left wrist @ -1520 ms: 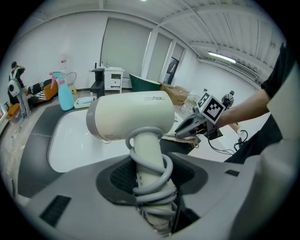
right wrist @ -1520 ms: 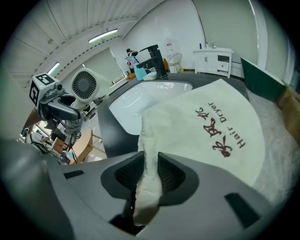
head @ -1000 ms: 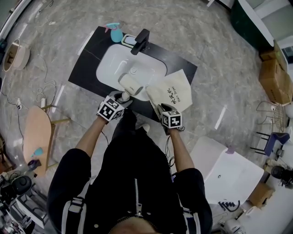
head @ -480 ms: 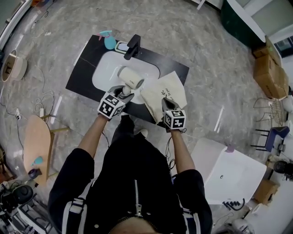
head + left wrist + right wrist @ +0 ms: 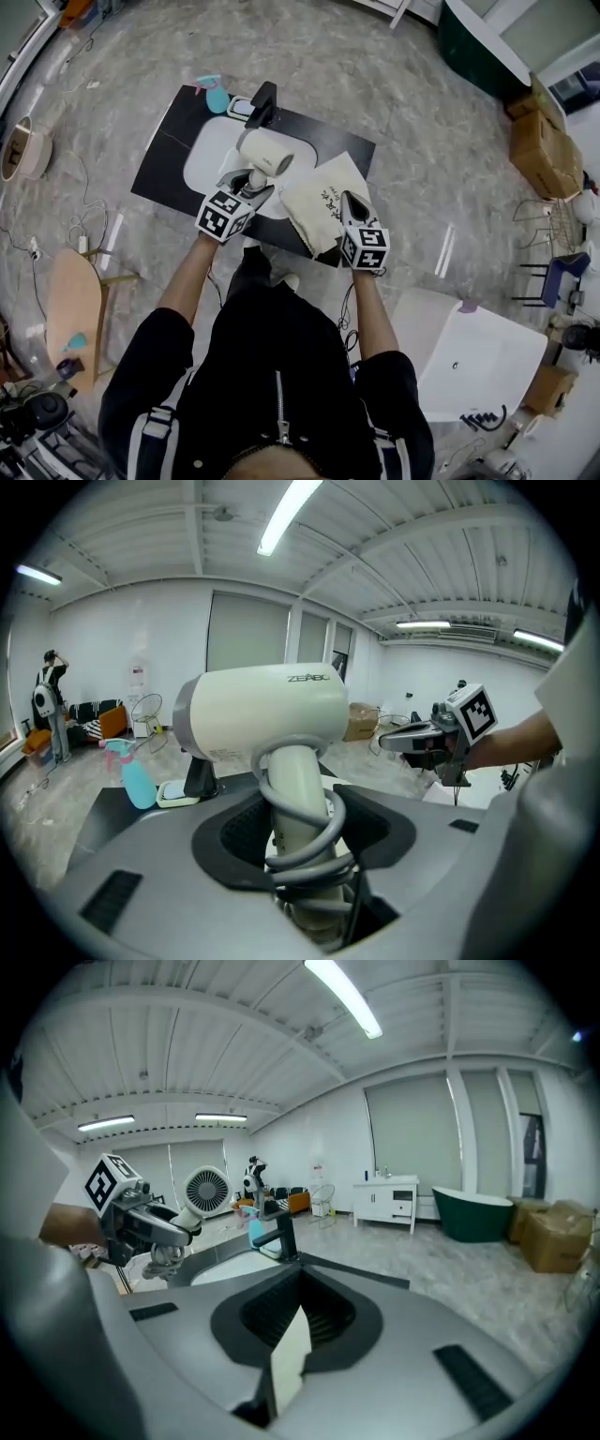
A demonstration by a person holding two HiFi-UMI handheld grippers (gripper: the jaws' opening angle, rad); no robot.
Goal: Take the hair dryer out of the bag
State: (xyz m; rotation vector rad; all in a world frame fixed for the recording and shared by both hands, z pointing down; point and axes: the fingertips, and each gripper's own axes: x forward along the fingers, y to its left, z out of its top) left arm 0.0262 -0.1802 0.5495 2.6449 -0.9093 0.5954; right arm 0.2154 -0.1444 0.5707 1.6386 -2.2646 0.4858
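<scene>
Over the white oval basin (image 5: 201, 157), the left hand-held gripper (image 5: 251, 184) clamps the cream plastic hair dryer (image 5: 265, 154) by its handle; the right hand-held gripper (image 5: 351, 201) pinches the beige cloth bag (image 5: 319, 199) aside, keeping it clear.

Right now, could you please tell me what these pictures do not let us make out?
- Print on the bag: head view, too small to read.
- The bag's inside: head view, its own cloth covers it; right gripper view shows only an edge.
- End of the hair dryer cord: left gripper view, lost low between the jaws.

teal spray bottle (image 5: 216, 96) near black faucet (image 5: 262, 103); white sink (image 5: 204, 155)
</scene>
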